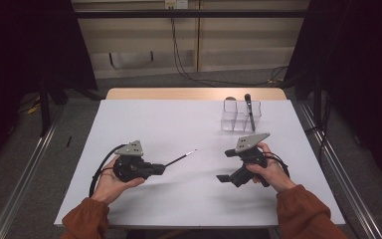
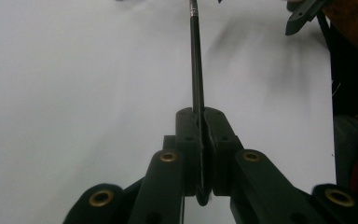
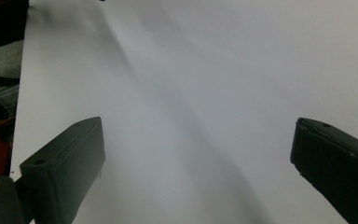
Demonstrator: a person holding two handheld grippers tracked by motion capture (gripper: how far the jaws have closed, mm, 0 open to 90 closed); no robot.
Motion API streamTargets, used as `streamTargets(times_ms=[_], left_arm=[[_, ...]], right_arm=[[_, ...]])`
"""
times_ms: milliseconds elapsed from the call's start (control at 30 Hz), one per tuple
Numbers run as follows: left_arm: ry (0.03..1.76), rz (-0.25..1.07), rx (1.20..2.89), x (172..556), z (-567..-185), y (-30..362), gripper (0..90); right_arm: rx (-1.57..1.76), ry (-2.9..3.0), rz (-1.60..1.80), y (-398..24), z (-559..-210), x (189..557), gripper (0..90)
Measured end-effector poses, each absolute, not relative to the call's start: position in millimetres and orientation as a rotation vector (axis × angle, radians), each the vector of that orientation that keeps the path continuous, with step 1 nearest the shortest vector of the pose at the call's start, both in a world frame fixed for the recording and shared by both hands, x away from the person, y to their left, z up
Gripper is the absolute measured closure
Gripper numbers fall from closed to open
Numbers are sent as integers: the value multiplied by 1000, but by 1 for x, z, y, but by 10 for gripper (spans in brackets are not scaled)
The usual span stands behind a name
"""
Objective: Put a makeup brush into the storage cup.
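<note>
Currently, at lower left of the high view, we find the left gripper clamped on a thin black silver-tipped pen, aimed toward the clear plastic divided holder at upper right, which holds another black pen. The right gripper stands wide, empty, seemingly ready to assist.

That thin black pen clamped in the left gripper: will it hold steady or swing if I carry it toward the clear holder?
The pen looks stiff and straight, so it probably won't droop. The left gripper pinches only its end, so the long, round shaft may pivot or slip. It seems light.
</note>
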State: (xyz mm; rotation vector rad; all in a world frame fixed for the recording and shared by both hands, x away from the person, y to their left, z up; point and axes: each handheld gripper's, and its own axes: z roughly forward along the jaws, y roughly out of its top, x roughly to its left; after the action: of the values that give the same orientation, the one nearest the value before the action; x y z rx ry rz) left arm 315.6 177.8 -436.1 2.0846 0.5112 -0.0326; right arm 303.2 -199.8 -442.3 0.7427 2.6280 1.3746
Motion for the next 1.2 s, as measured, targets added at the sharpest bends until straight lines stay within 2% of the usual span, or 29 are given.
streamTargets(times_ms=[67,233,300,533,867,1200], left_arm=[[516,-42,2058,315,-436,177,855],[471,-26,1994,311,-438,175,854],[463,-32,1973,309,-438,173,854],[432,3,1917,307,-441,171,854],[417,41,1815,300,-435,164,853],[385,41,1770,295,-433,155,854]], right_arm=[[739,2589,1403,-199,-442,301,0],[719,2535,1482,-196,-442,297,20],[705,2496,1508,-194,-442,294,63],[600,2437,1549,-190,-447,291,46],[620,2400,1788,-186,-443,291,15],[598,2282,1988,-187,-432,289,31]])
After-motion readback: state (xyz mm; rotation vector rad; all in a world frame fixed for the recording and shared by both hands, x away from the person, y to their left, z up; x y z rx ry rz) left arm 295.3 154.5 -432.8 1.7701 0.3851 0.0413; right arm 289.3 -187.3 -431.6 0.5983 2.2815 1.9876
